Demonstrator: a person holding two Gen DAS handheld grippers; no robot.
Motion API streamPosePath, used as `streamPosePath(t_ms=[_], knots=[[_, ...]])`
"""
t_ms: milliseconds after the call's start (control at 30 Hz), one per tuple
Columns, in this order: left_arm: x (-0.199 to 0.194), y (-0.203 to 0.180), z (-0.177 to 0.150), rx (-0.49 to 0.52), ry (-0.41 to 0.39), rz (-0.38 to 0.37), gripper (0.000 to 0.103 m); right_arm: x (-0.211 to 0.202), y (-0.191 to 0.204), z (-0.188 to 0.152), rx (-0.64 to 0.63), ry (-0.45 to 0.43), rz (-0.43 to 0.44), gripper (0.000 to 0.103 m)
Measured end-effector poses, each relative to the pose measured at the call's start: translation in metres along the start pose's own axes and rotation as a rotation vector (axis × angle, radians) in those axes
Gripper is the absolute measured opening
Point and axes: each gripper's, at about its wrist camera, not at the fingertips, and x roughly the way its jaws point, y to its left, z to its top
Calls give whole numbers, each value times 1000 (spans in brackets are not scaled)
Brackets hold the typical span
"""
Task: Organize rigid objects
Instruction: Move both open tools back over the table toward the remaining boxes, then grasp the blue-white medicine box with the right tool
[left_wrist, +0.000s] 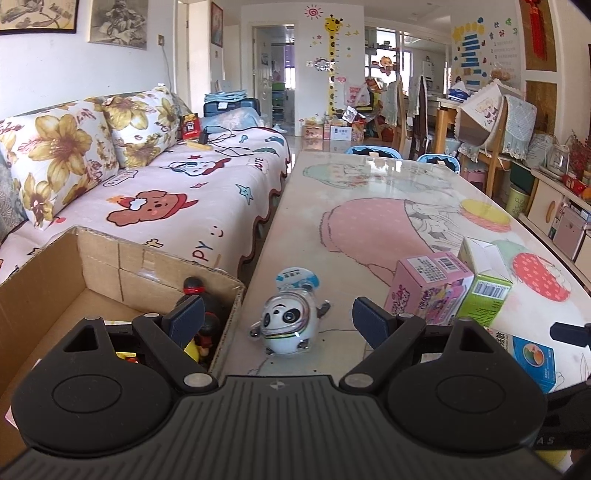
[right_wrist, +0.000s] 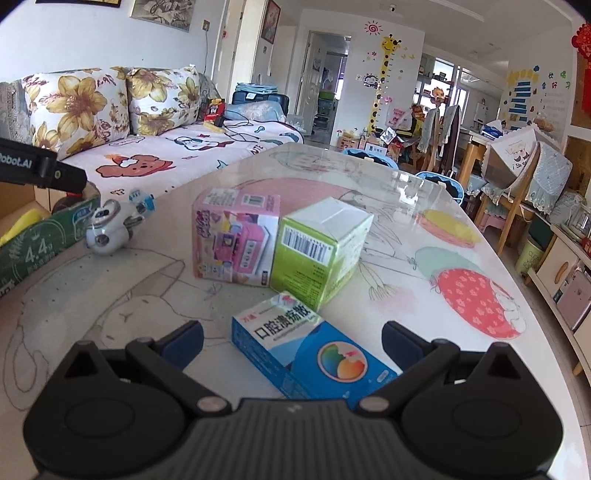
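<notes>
A panda figure (left_wrist: 288, 323) in a clear shell lies on the table between the open fingers of my left gripper (left_wrist: 277, 318); it also shows in the right wrist view (right_wrist: 110, 227). A cardboard box (left_wrist: 110, 266) with toys inside stands at the left, and its green printed side shows in the right wrist view (right_wrist: 40, 243). My right gripper (right_wrist: 292, 341) is open around a blue and white medicine box (right_wrist: 310, 350). A pink box (right_wrist: 236, 236) and a green box (right_wrist: 317, 247) stand side by side beyond it, also seen from the left wrist, pink box (left_wrist: 428, 288) and green box (left_wrist: 484, 291).
The table (left_wrist: 369, 206) has a glossy cartoon-print top. A sofa (left_wrist: 166, 184) with flowered cushions runs along its left side. Chairs and cluttered shelves stand at the far end and right.
</notes>
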Motion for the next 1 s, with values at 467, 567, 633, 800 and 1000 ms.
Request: streamPosePath(t_ms=[467,567,633,800,1000], knots=[[1,-13,-7,67,10,-44,103,13,-47,-1,101,83,206,79],[2,-18,-9,87,11,-59,103,8,-47,-3,74,83,199,65],[2,-20,-10,102,8,-69,103,5,-47,-5,59,86,197,61],[1,-27,-13,136,4,-87,103,-2,-52,-9,46,95,158,50],[-7,-37,-15,138,-32,-123,103,-8,-70,-15,81,104,68,50]])
